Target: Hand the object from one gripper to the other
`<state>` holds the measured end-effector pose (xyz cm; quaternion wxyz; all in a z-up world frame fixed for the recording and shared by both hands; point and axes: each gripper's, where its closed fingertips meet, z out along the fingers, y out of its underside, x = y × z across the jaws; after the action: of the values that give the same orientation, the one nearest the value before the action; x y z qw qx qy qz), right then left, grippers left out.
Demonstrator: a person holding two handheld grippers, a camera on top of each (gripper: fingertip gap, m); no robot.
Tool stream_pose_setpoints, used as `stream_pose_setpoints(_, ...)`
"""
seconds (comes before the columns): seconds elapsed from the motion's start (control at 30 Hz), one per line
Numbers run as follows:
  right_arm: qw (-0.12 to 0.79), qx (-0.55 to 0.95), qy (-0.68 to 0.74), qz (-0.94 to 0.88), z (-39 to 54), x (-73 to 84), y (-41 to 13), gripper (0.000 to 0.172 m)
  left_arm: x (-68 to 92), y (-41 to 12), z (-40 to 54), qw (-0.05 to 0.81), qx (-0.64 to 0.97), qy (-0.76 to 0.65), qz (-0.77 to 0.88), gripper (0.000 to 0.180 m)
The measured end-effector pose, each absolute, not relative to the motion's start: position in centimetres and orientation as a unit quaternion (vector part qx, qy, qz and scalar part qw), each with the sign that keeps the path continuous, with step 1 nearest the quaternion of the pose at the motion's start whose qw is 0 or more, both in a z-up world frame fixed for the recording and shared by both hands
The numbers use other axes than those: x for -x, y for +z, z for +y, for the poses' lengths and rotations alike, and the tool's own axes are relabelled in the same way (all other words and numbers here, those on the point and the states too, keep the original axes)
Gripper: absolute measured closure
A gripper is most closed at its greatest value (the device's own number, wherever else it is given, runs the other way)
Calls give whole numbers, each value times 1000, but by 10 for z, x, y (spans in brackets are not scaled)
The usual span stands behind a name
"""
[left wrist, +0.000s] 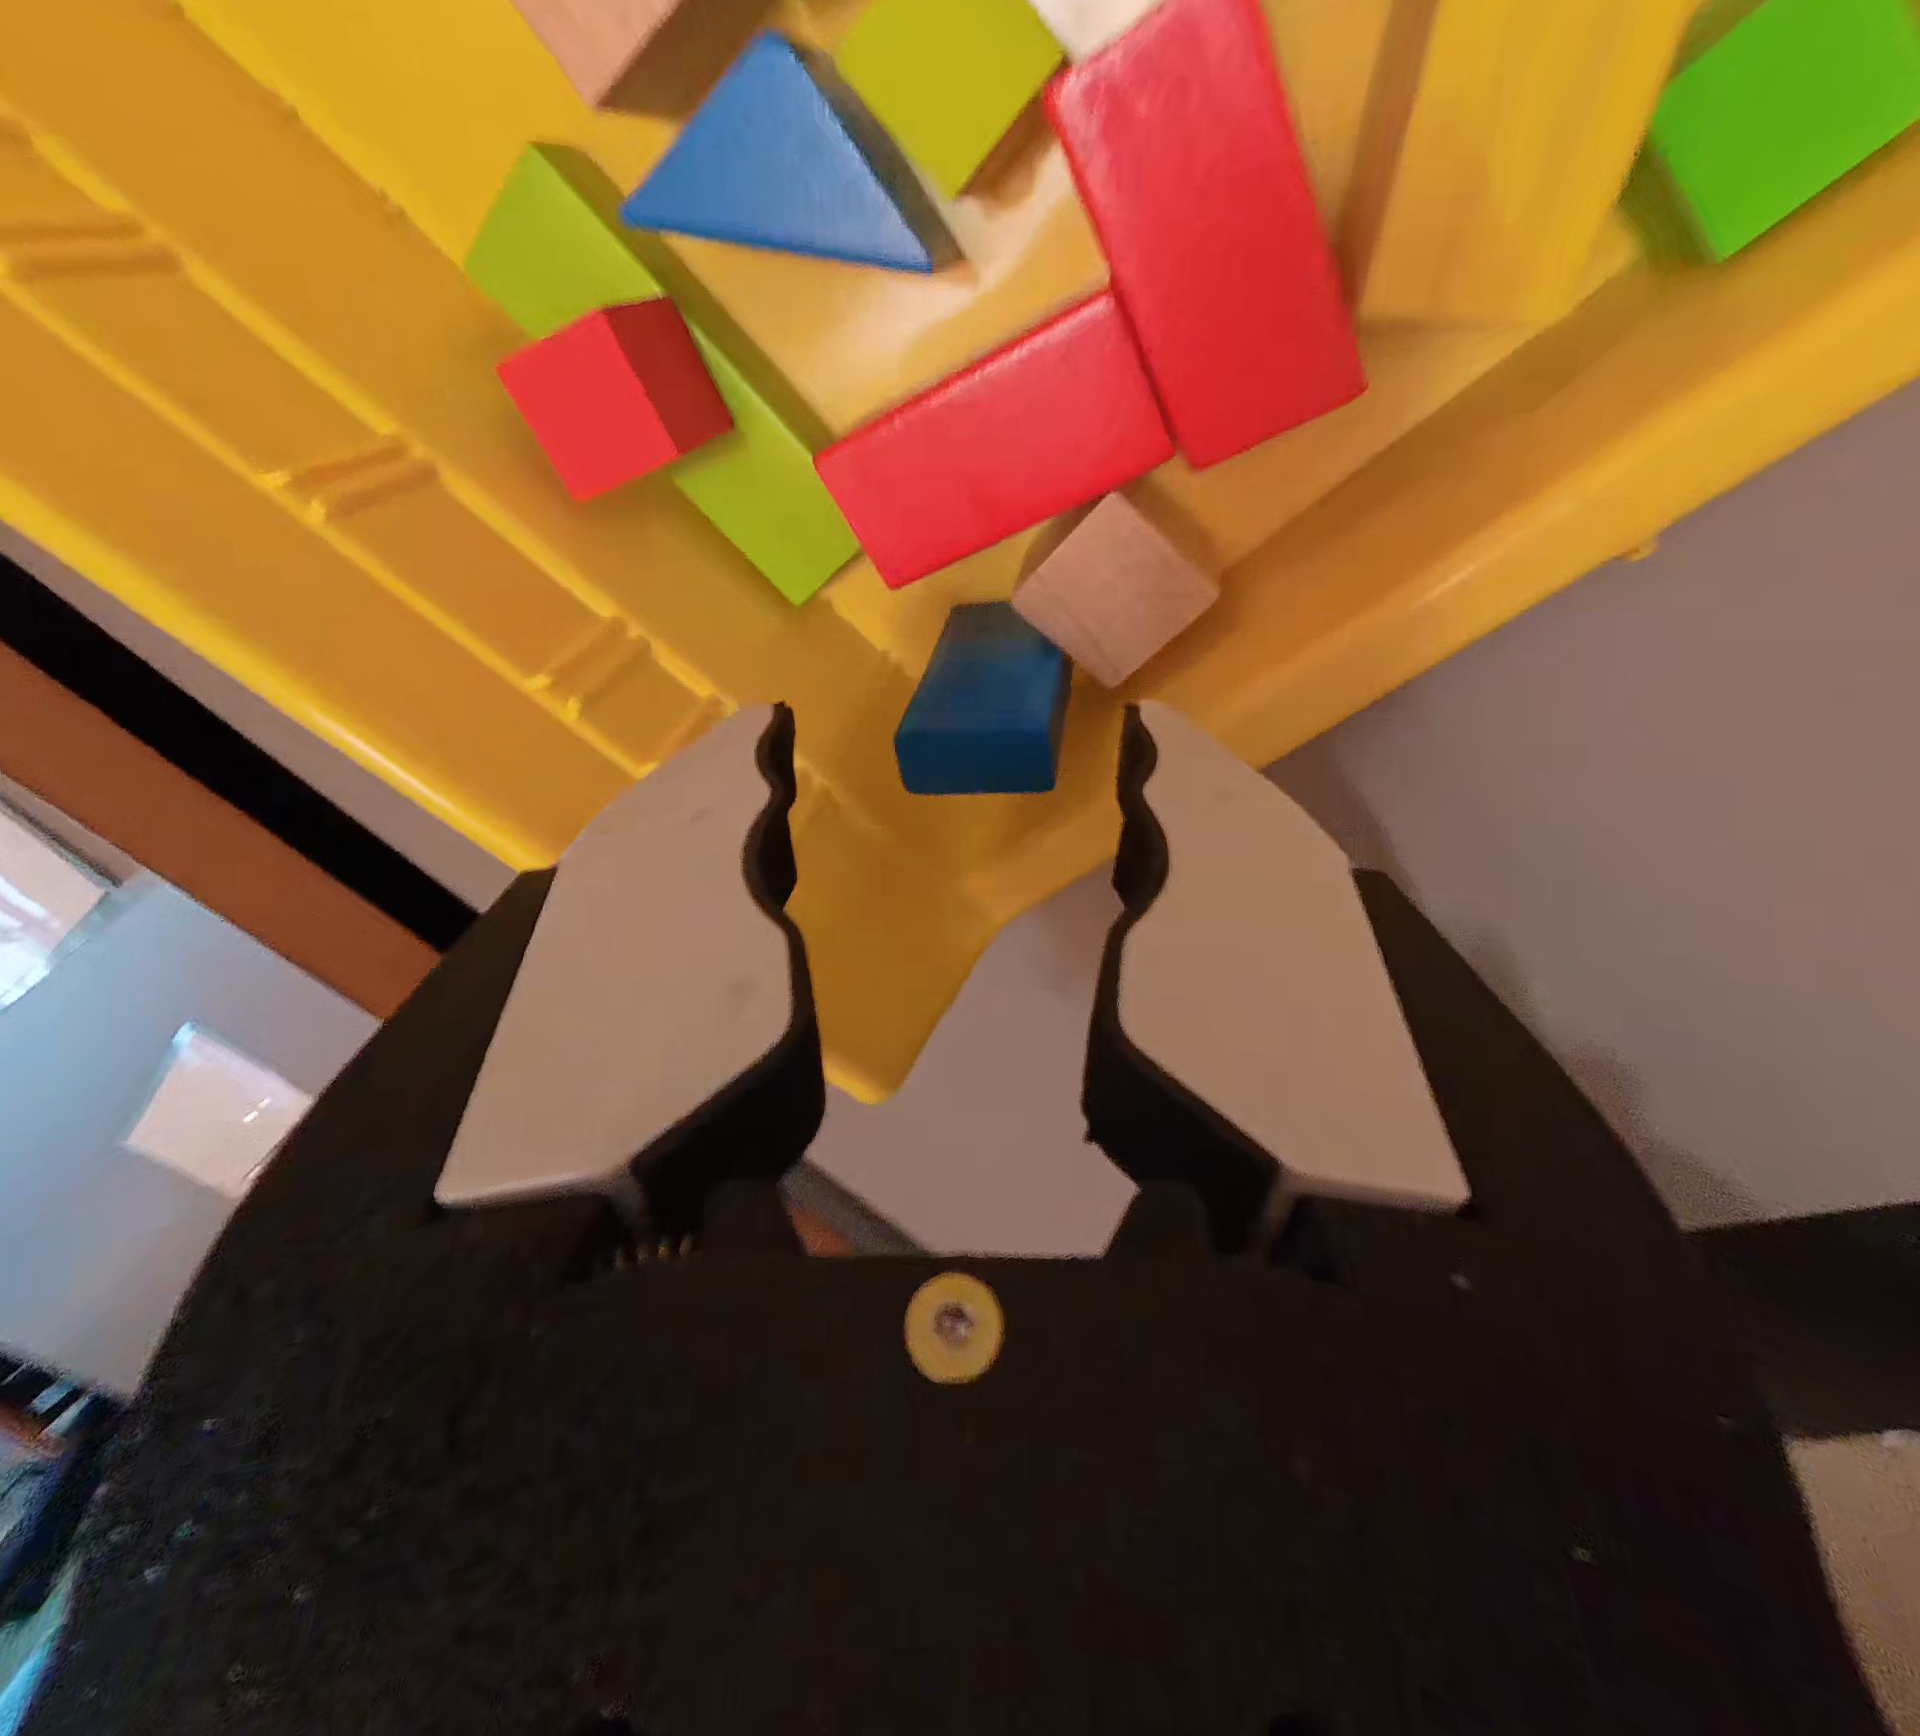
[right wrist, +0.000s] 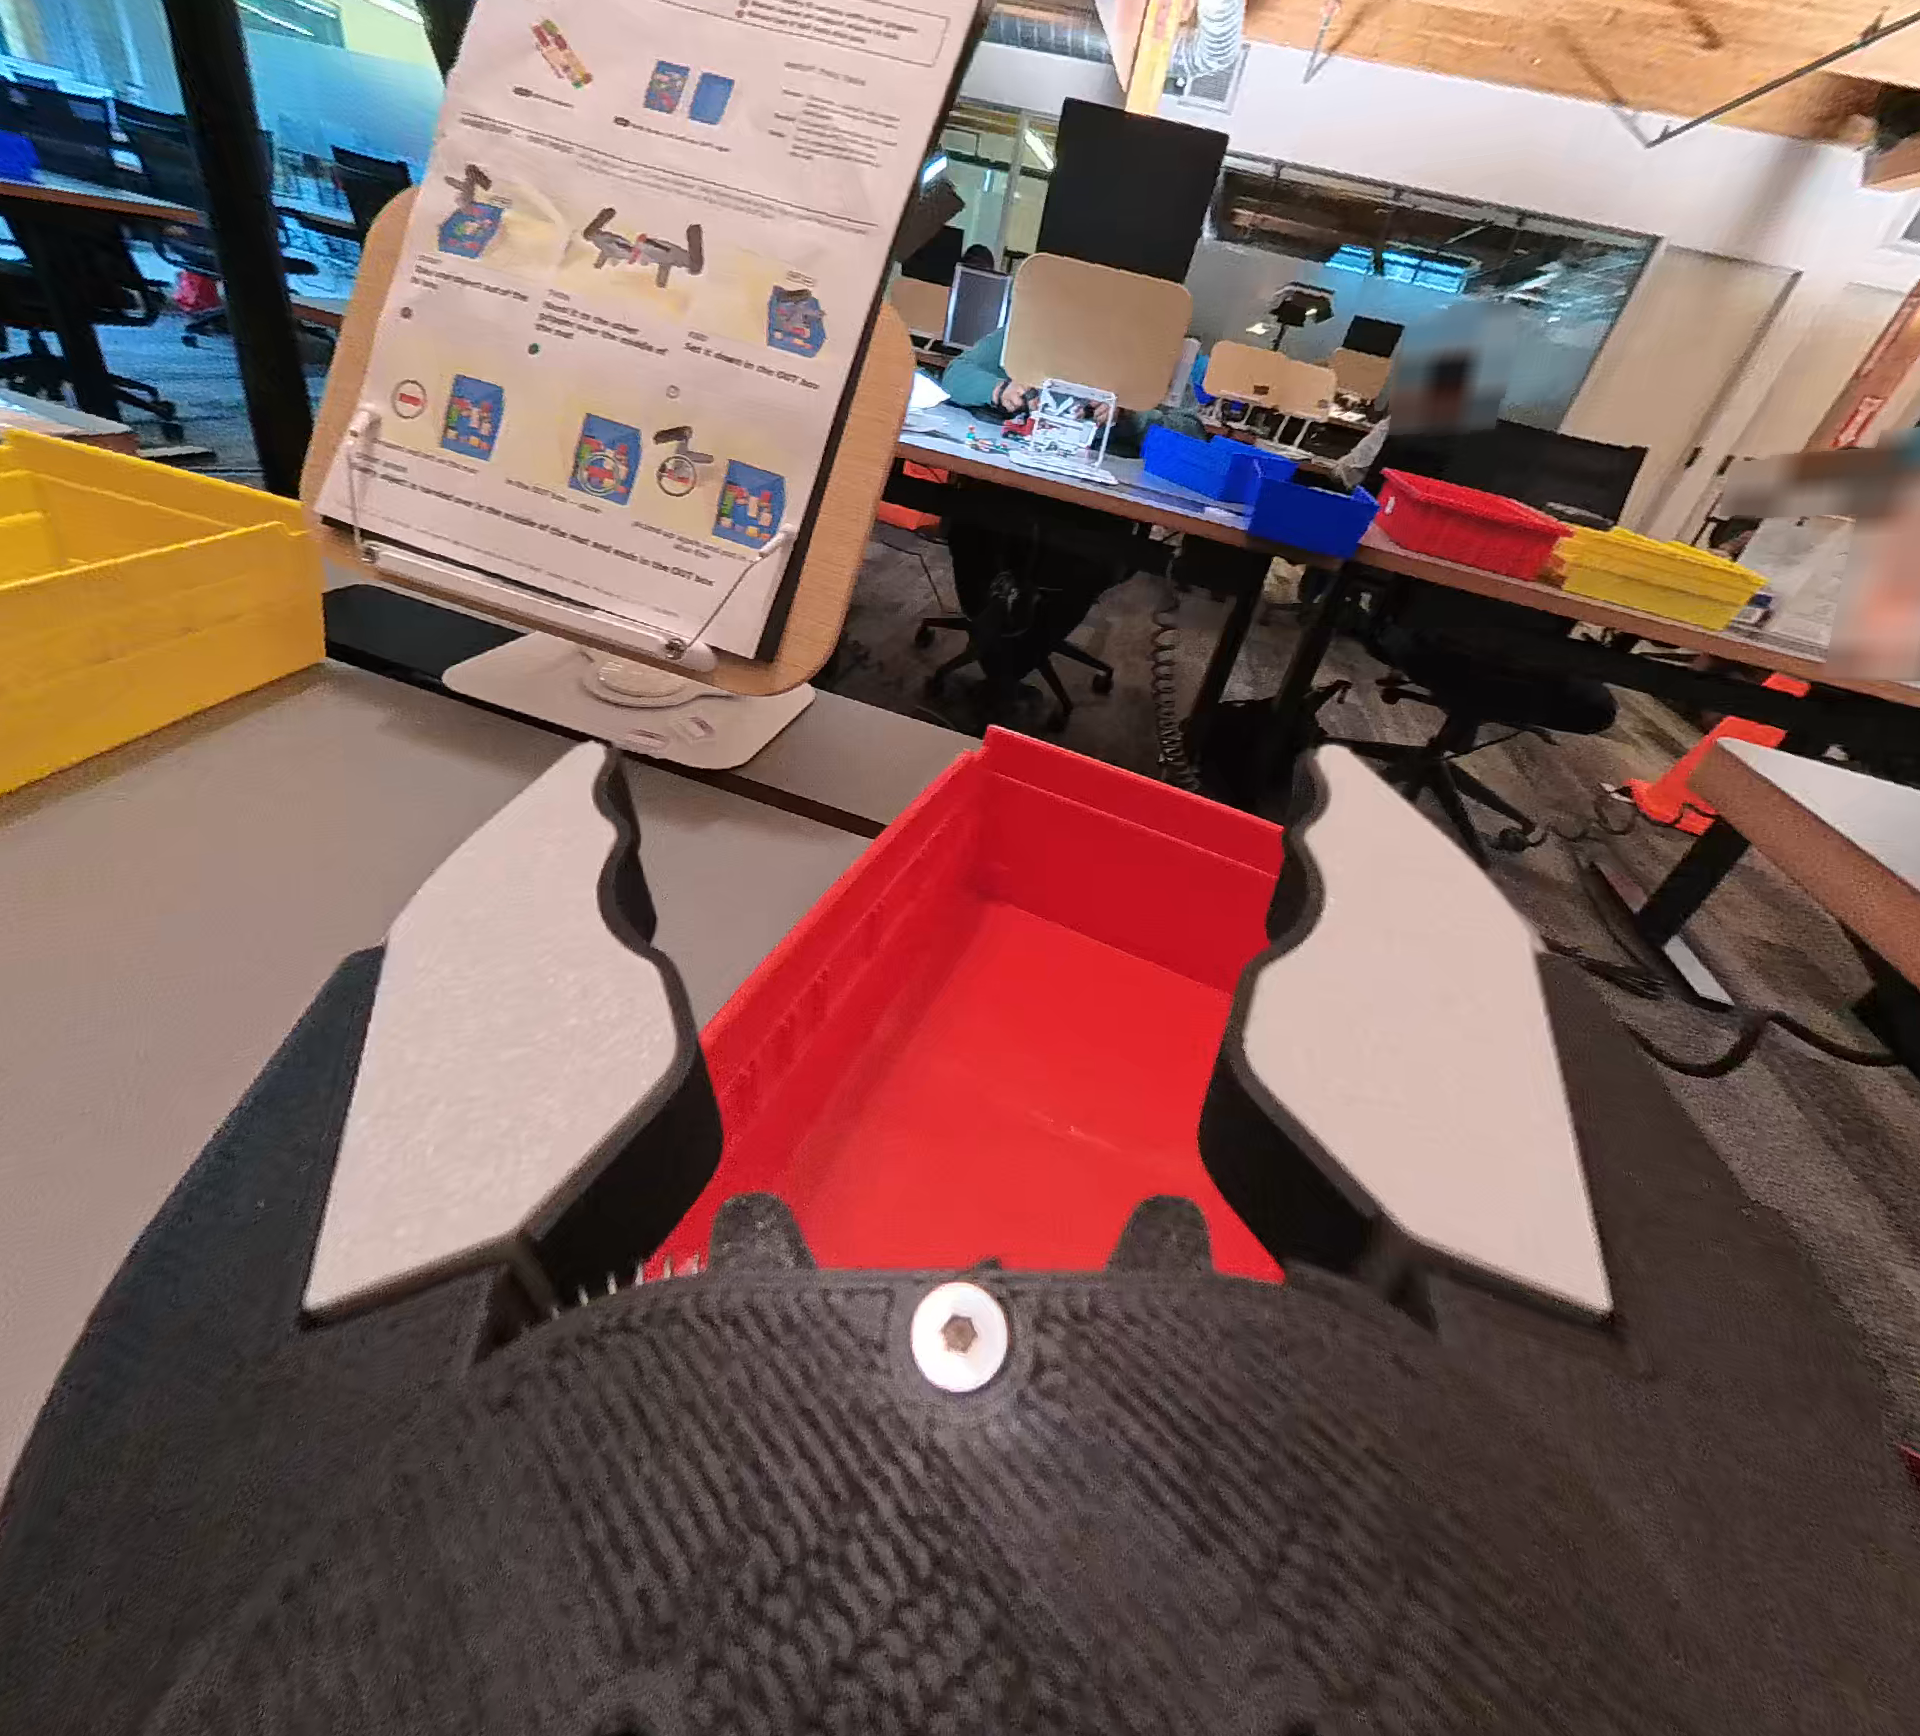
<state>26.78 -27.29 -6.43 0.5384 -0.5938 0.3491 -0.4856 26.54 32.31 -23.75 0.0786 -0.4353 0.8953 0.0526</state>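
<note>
- Blue block (left wrist: 982, 704) lies in the near corner of the yellow bin (left wrist: 312, 252), touching a plain wooden cube (left wrist: 1117, 590), below red (left wrist: 997, 434) and green blocks (left wrist: 945, 39).
- Your left claw (left wrist: 956, 751) hangs spread just short of the blue block, pads clear of it.
- Your right claw (right wrist: 956, 787) gapes wide with nothing between its pads, above the red bin (right wrist: 997, 1011) on the grey table (right wrist: 208, 855), an instruction sheet (right wrist: 665, 232) on its stand beyond.

A document stand (right wrist: 790, 606) holding a printed sheet (right wrist: 665, 232) sits on the grey table (right wrist: 156, 907); background desks carry coloured bins (right wrist: 1465, 517).
</note>
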Motion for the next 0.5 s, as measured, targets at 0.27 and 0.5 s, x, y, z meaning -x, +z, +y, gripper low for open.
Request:
stream_pose_setpoints(0.27,532,617,-465,345,-258,-273,-76,53,-267,-248,329,71,414,106,901,128)
stream_pose_setpoints(0.5,531,626,-459,341,-251,-274,-81,53,-257,-262,329,49,409,140,901,141)
